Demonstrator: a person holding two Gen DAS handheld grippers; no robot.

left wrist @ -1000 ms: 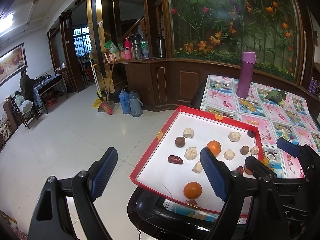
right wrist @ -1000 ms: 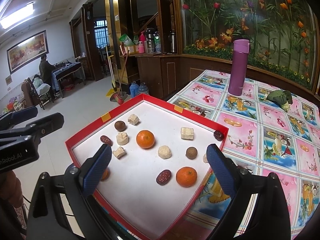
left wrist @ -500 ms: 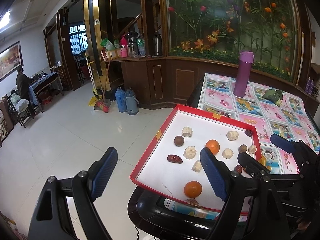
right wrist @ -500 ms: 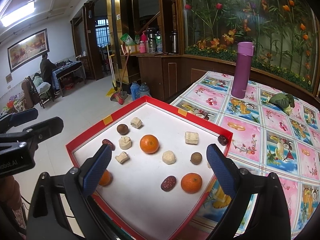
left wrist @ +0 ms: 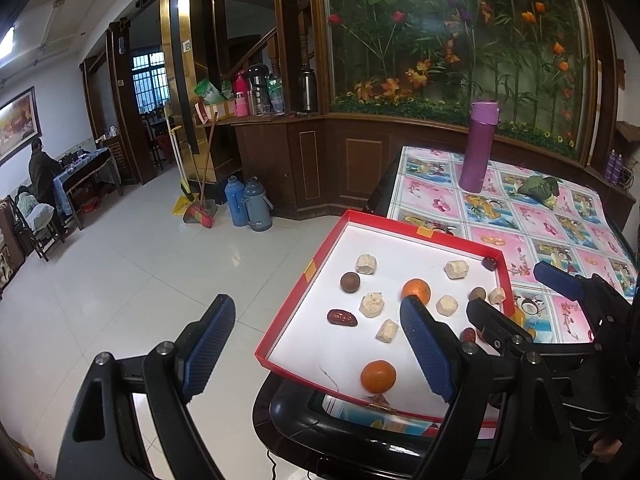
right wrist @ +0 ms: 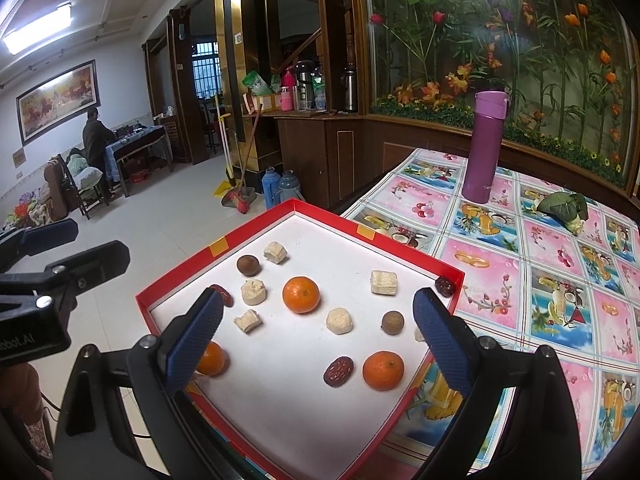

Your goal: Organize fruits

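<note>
Right tool spread wide, hides part of orange (near tray corner); left tool spread, empty; patterned counter, tiled floor.

A purple flask stands upright on the surface, which wears a pink fruit-print cloth. A green leafy bundle lies near it. Two blue thermoses sit on the floor beside a broom. A man stands at a far table.
</note>
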